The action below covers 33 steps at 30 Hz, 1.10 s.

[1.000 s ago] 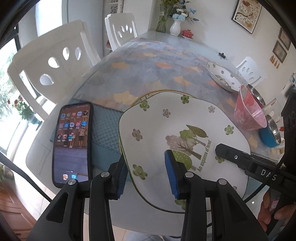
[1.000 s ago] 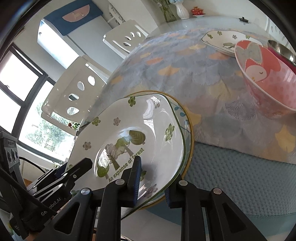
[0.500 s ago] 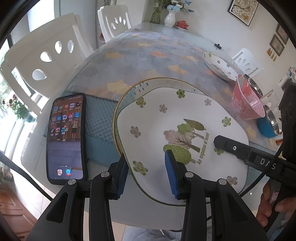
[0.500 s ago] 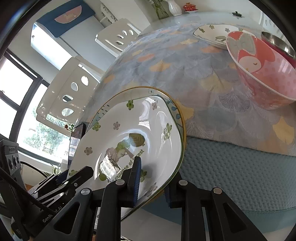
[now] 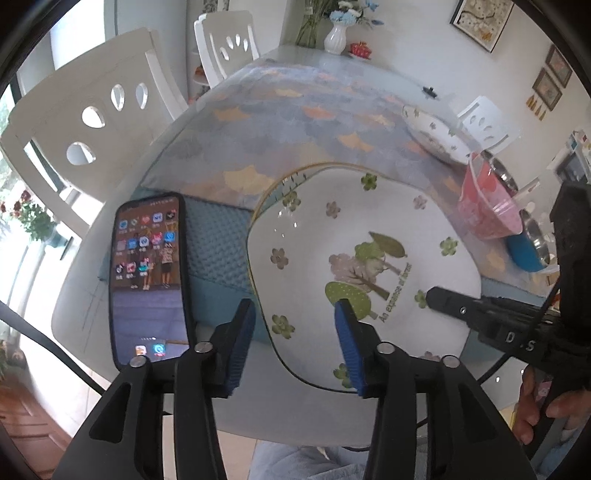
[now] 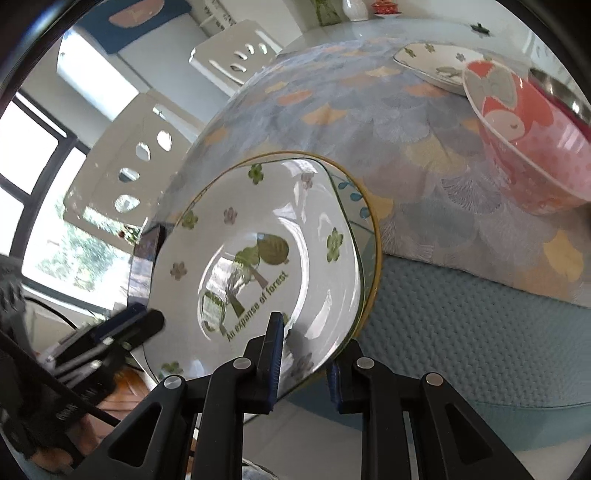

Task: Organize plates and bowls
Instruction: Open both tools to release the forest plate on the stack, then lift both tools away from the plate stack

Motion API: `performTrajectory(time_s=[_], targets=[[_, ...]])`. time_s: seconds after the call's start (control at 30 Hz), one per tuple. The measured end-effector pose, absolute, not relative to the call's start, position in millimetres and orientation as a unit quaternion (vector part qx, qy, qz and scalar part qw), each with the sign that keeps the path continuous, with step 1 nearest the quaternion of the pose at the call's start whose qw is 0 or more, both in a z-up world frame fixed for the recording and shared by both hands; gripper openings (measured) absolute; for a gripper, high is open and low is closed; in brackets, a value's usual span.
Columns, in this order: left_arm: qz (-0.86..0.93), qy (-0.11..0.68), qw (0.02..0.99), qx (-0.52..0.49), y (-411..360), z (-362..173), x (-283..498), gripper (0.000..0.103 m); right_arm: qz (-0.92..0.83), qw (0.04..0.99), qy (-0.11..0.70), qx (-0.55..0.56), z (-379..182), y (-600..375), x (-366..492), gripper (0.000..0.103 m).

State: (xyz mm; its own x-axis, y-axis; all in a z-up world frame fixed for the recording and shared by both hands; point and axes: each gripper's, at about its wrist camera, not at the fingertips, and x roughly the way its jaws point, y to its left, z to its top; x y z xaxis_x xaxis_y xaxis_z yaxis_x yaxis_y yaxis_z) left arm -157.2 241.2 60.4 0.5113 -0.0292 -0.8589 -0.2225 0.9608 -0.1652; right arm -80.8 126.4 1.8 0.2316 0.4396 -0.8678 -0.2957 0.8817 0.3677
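Note:
A white plate with a forest print (image 5: 354, 266) (image 6: 258, 266) lies over a yellow-rimmed plate (image 5: 275, 192) (image 6: 371, 236) at the table's near edge. My right gripper (image 6: 306, 343) is shut on the near rims of the plates; its arm shows in the left wrist view (image 5: 480, 310). My left gripper (image 5: 295, 343) is open, one pad over the white plate's rim, the other outside it. A second forest-print dish (image 5: 436, 136) (image 6: 436, 62), a pink fox bowl (image 5: 487, 206) (image 6: 532, 147) and a steel bowl with a blue outside (image 5: 532, 247) (image 6: 561, 92) stand at the right.
A phone (image 5: 147, 273) with its screen lit lies on the teal mat (image 5: 218, 240) (image 6: 480, 332) left of the plates. White chairs (image 5: 88, 125) (image 6: 147, 158) stand at the table's left side. A vase (image 5: 336, 35) stands at the far end.
Both wrist cameras have shifted a little, so the plates sit slightly differently in view. The right gripper stays shut on the plates' rim and the left stays open.

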Motion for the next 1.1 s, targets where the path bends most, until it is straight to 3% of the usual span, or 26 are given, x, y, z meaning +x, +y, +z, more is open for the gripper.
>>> performTrajectory(time_s=[0.23,0.37,0.63,0.8,0.87,0.93,1.0,1.07,1.1], targets=[[0.06,0.483,0.86,-0.152,261,69,-161,0.043,0.215,0.787,0.578,0.012,11,132,-84,0.02],[0.047,0.473,0.865,-0.16,266,80,-166,0.045,0.147,0.805,0.57,-0.071,24,132,-89,0.038],[-0.008,0.442,0.88,-0.175,257,107,-160,0.046,0.082,0.836,0.542,-0.003,75,66,-100,0.038],[-0.054,0.407,0.889,-0.205,253,133,-150,0.052,0.008,0.907,0.421,-0.007,161,8,-116,0.041],[-0.063,0.397,0.89,-0.216,252,141,-145,0.052,-0.027,0.938,0.344,-0.037,200,-6,-127,0.051],[-0.07,0.39,0.893,-0.215,248,151,-138,0.052,-0.038,0.963,0.262,-0.047,240,-17,-140,0.055],[-0.074,0.384,0.898,-0.202,242,160,-133,0.059,-0.04,0.981,0.183,-0.045,277,-25,-156,0.062],[-0.082,0.382,0.901,-0.19,235,166,-130,0.064,-0.046,0.992,0.112,-0.046,306,-31,-168,0.079],[-0.086,0.381,0.901,-0.187,231,169,-128,0.064,-0.047,0.994,0.084,-0.048,317,-33,-173,0.08]])
